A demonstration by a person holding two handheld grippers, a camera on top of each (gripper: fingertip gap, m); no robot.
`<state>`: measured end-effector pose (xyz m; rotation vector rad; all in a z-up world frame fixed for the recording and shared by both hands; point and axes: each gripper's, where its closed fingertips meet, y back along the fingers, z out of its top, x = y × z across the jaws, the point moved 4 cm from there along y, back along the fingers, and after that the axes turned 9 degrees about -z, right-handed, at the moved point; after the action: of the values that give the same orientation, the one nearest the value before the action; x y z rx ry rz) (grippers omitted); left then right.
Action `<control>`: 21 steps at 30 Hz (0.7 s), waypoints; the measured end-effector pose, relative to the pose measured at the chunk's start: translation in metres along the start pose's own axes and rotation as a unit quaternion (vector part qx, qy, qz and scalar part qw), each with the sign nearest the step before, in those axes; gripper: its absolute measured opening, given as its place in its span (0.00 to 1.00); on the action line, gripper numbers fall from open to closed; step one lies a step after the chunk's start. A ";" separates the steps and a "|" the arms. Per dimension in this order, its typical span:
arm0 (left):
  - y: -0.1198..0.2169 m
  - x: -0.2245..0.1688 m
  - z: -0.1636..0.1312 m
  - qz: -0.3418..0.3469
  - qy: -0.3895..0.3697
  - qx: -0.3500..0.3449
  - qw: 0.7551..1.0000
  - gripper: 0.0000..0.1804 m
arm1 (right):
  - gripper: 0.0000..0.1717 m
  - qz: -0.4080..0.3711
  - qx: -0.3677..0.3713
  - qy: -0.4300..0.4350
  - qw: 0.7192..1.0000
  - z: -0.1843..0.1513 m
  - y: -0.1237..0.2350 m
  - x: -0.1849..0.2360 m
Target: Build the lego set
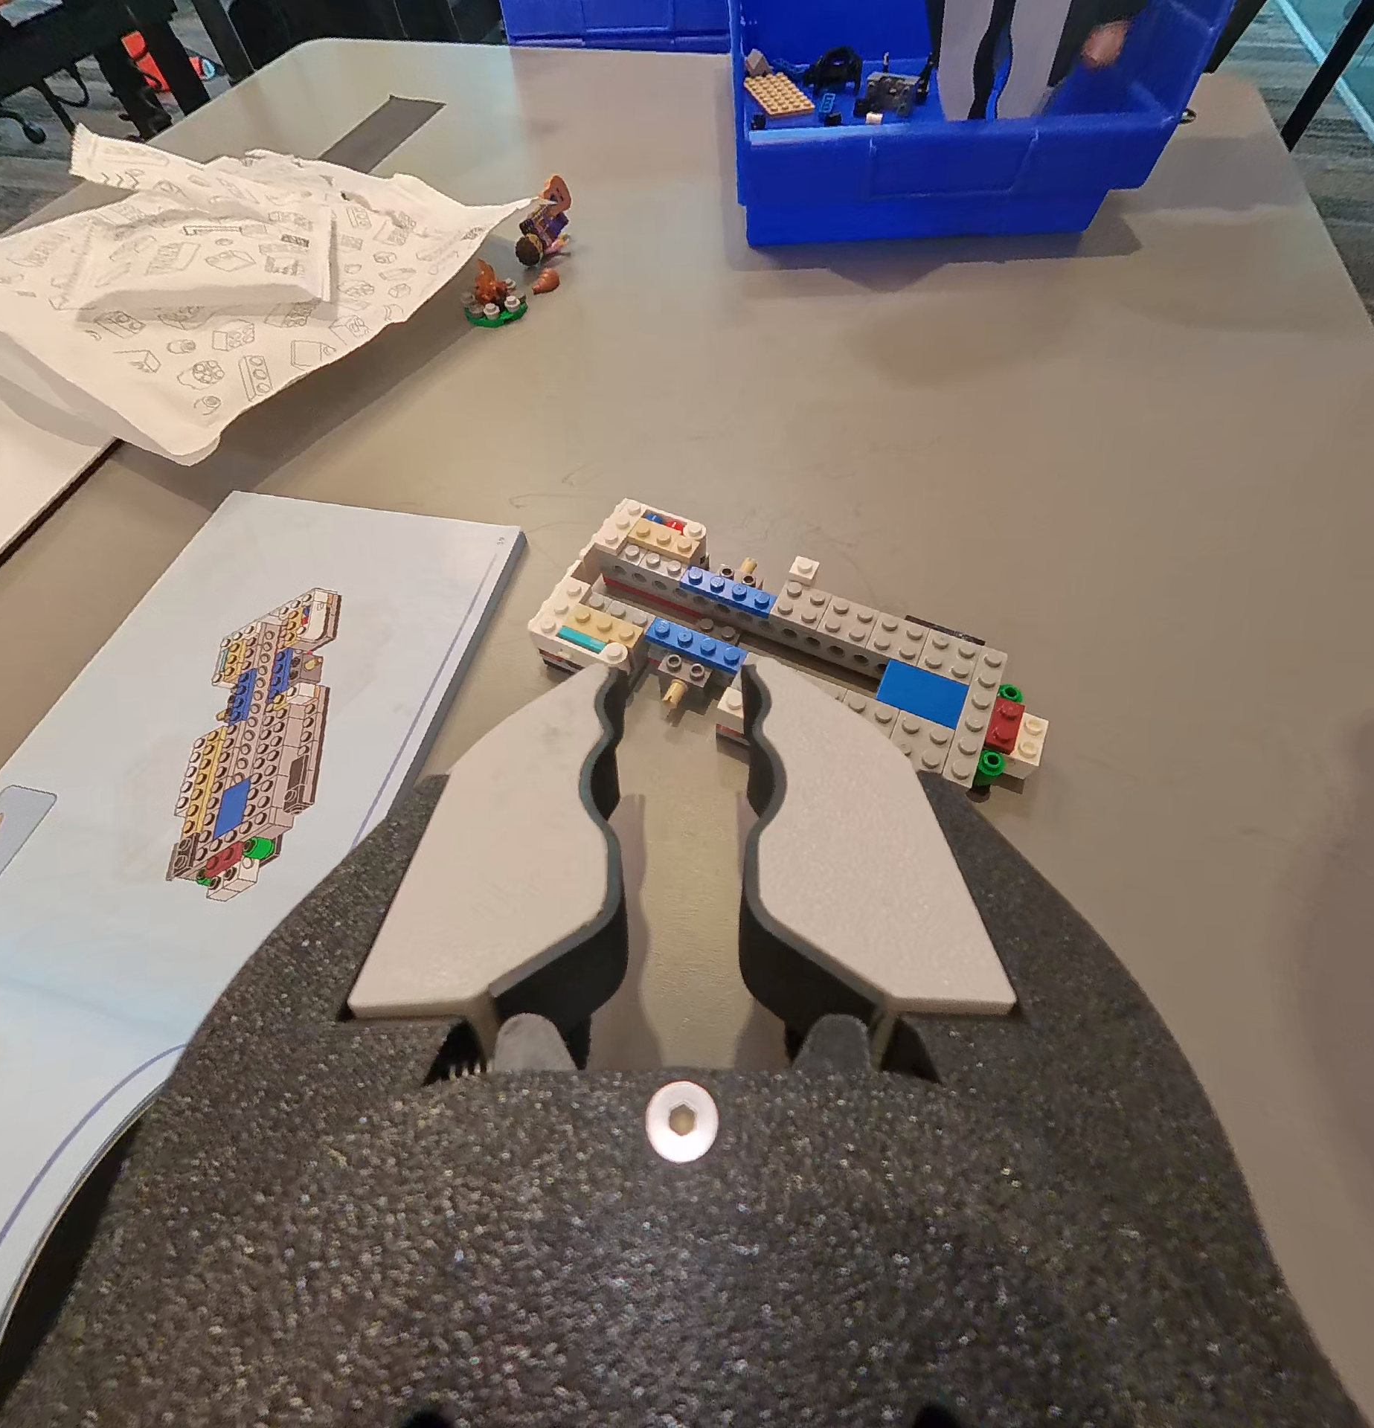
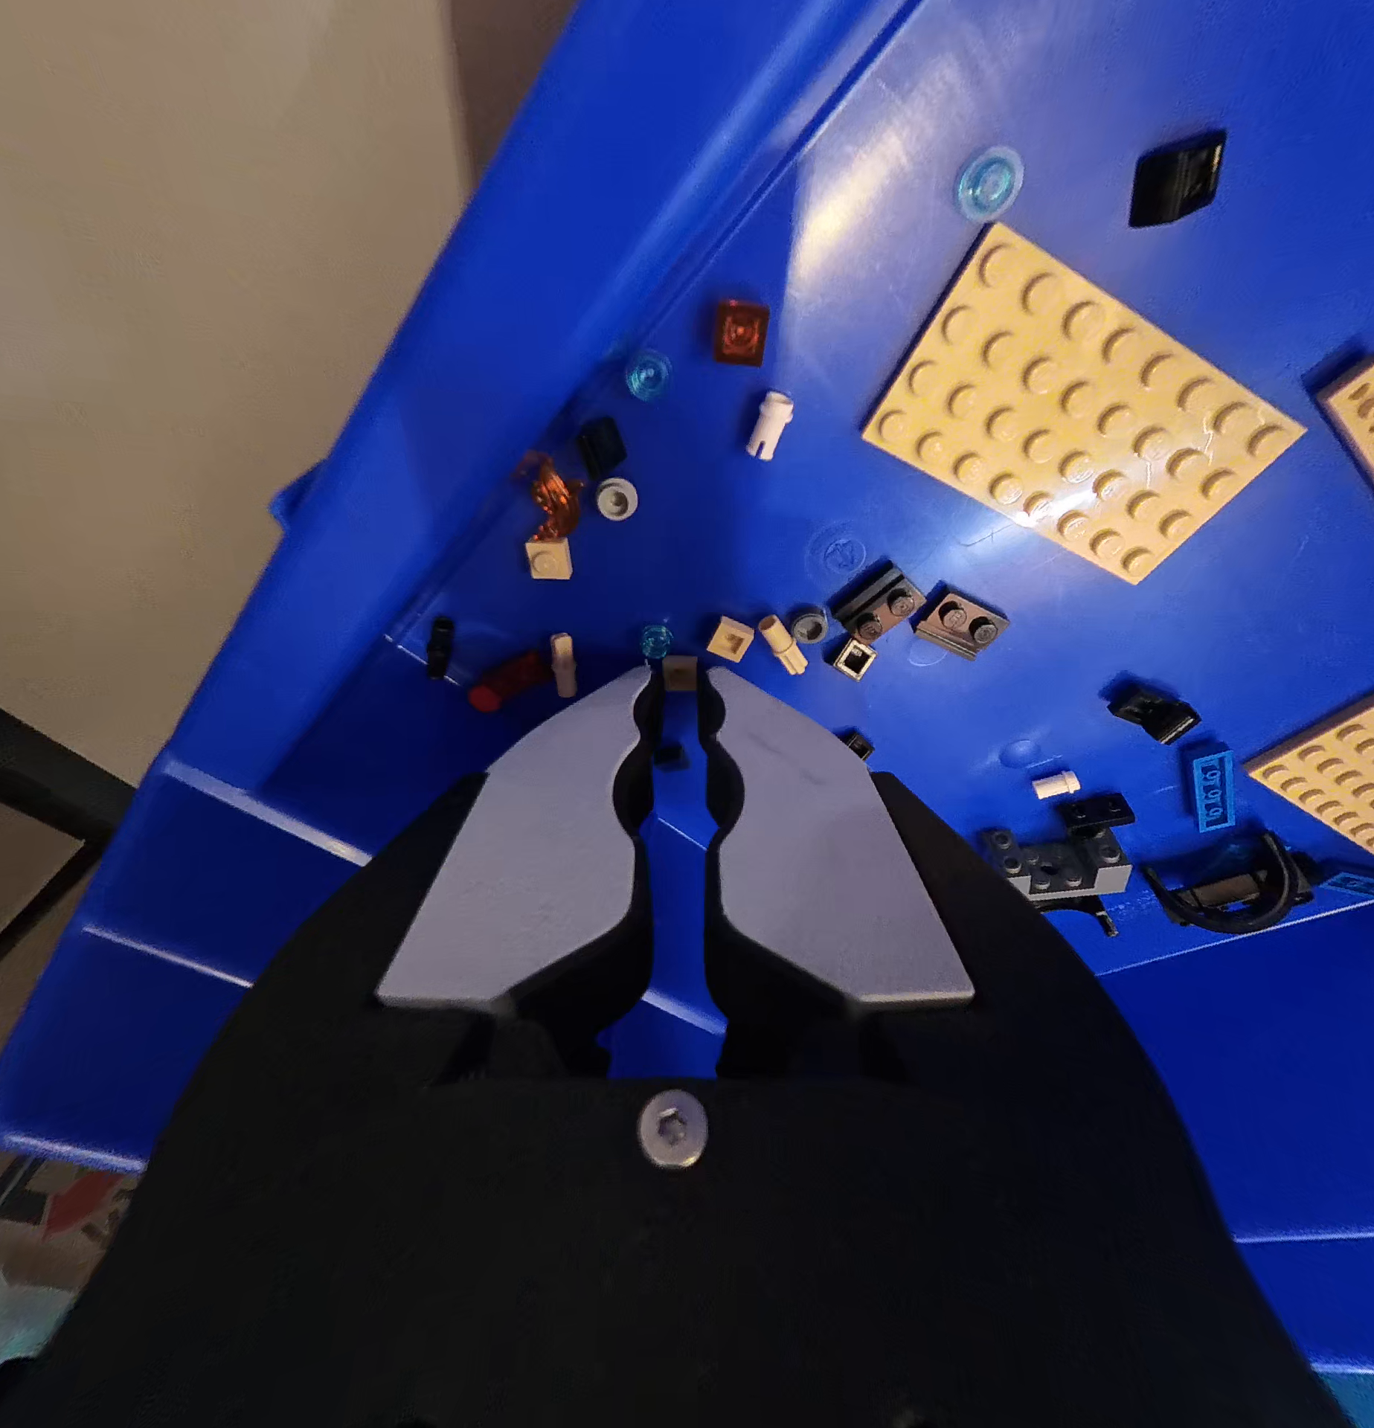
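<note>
Left gripper [image 1: 677, 680] sits at the near edge of the brick model [image 1: 784, 634] on the grey table [image 1: 900, 386], jaws apart with nothing between the pads; a tan pin on the model pokes toward the gap. An instruction booklet [image 1: 227, 734] lies left of the model, printed paper bags [image 1: 204, 270] beyond it.

Right gripper [image 2: 677, 676] is down inside the blue bin [image 2: 668, 154], fingertips closed on a small tan square piece [image 2: 679, 671]. Close by: a clear blue round stud [image 2: 656, 640], another tan square piece [image 2: 730, 638], a tan pin [image 2: 782, 644]. A large tan plate [image 2: 1078, 402] lies farther in.
</note>
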<state>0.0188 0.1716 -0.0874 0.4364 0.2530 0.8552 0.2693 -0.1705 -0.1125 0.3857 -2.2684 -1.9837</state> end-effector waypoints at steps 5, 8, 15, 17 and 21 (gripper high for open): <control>0.000 0.000 0.000 0.001 0.000 -0.001 1.000 0.16 | 0.05 0.008 -0.007 -0.003 1.000 -0.001 0.003 0.001; 0.000 0.001 0.000 0.002 0.001 -0.002 1.000 0.16 | 0.05 -0.002 -0.026 -0.007 1.000 0.003 0.019 -0.003; 0.000 0.001 0.000 0.001 0.003 -0.001 1.000 0.16 | 0.05 -0.009 -0.165 0.038 0.986 0.068 0.079 0.030; 0.000 0.000 0.000 0.002 0.000 -0.001 1.000 0.16 | 0.05 0.006 -0.211 0.062 0.975 0.098 0.087 0.056; 0.000 -0.001 -0.001 0.002 -0.003 0.002 1.000 0.16 | 0.05 0.026 -0.242 0.096 0.965 0.144 0.069 0.102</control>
<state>0.0183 0.1711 -0.0880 0.4442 0.2488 0.8572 0.1280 -0.0499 -0.0746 0.4361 -1.5926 -2.2635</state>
